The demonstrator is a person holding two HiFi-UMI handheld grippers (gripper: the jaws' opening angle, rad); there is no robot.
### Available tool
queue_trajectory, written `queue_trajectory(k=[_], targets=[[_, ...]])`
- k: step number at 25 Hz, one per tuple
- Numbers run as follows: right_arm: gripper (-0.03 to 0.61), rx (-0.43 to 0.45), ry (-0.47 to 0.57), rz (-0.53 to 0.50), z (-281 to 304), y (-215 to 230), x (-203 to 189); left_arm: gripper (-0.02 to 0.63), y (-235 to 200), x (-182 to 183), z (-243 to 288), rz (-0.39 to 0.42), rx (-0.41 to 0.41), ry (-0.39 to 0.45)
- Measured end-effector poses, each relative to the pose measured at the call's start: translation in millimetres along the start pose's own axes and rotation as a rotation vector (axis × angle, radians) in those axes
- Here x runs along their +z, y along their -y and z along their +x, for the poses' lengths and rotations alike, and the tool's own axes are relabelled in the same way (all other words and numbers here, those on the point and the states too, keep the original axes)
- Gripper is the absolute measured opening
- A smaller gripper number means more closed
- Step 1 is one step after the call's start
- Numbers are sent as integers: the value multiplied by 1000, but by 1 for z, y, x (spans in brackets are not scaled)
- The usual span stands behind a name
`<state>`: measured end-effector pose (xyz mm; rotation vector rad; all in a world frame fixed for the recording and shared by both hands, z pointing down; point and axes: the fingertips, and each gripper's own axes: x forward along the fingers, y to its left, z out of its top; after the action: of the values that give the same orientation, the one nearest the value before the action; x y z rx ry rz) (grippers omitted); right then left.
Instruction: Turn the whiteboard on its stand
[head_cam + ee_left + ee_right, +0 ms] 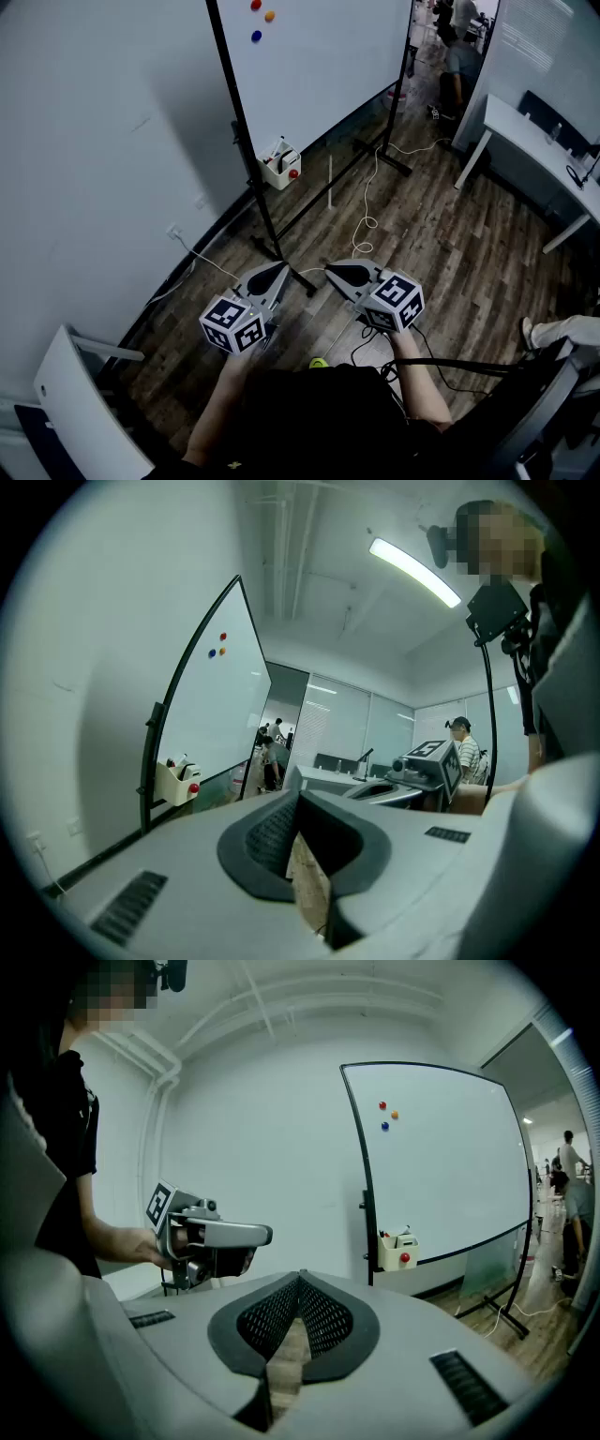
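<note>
The whiteboard (319, 56) stands on a black wheeled stand (251, 159) by the grey wall, ahead of me and a good step away. It carries three small coloured magnets (262, 14), and a white box of markers (280, 166) hangs on the near post. The board also shows in the left gripper view (220, 705) and the right gripper view (441, 1166). My left gripper (281, 268) and right gripper (328, 270) are held side by side at waist height, pointing toward the stand's near foot. Both have their jaws shut with nothing between them, and neither touches the board.
White cables (370, 202) trail over the wood floor under the stand. A white desk (534, 141) stands at the right, a white chair (80, 403) at lower left. A person (459, 56) is bent over beyond the board's far end. A thin white post (330, 183) stands beneath the board.
</note>
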<state>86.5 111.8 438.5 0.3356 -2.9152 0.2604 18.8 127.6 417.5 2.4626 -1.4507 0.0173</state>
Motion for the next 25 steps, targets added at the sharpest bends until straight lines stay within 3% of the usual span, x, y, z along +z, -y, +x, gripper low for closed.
queue_trajectory(k=[25], targets=[[-3,34,49,48,14,15,9,8,-21,8,0,-7,77,0]])
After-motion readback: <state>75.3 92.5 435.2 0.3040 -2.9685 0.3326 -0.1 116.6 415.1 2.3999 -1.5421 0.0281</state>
